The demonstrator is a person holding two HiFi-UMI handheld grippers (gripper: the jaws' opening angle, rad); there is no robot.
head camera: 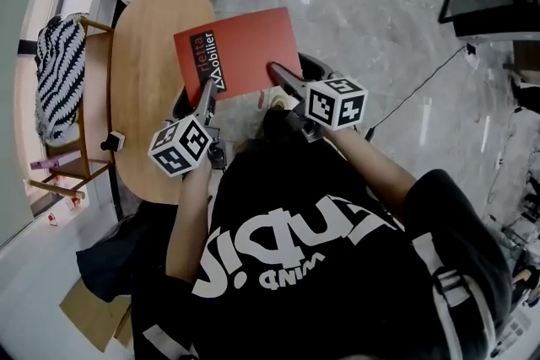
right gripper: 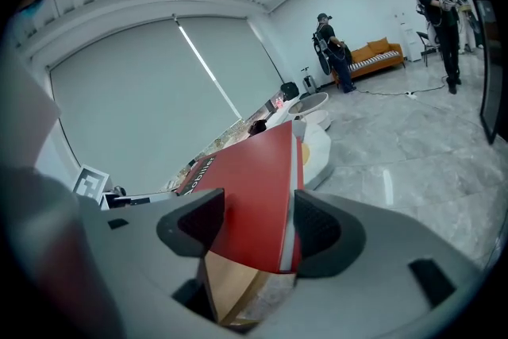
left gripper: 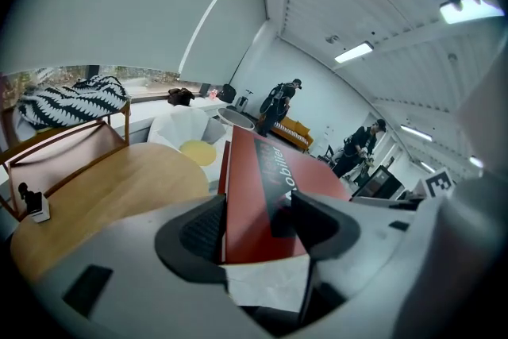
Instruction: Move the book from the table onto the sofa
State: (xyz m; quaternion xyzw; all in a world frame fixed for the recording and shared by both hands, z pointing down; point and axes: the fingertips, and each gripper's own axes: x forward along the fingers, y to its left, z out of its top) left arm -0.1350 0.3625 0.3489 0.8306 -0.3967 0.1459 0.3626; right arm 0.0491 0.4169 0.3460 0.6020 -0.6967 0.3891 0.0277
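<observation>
Together, left tool [head camera: 208, 90], right tool [head camera: 283, 78], gripping book [head camera: 245, 46] (red)

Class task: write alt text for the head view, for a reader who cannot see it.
From above, a person in a black printed shirt holds a flat red book by its near edge, the left gripper and the right gripper each shut on it. The book hangs partly over an oval wooden table, partly over grey stone floor.
</observation>
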